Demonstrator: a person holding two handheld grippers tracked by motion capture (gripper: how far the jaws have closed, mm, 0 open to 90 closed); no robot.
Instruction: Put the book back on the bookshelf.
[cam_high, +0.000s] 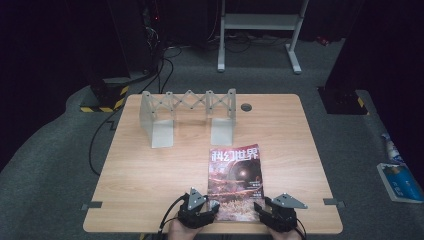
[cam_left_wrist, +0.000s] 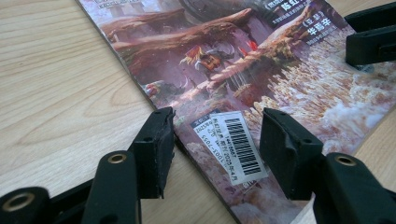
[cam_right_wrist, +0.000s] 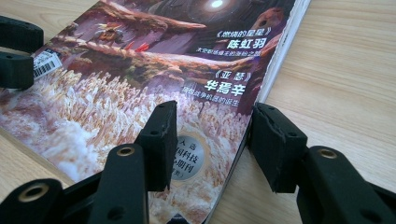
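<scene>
Spanning most of the high view, the wooden table (cam_high: 150, 165) carries a grey folding rack (cam_high: 187, 117) at its far side and a magazine (cam_high: 235, 182) flat at the near edge, right of centre. Left hand-held gripper (cam_high: 212, 206) sits released, jaws straddling the magazine's near left corner with its barcode sticker (cam_left_wrist: 236, 147). Right hand-held gripper (cam_high: 260, 207) also sits released, jaws astride the near right edge.
</scene>
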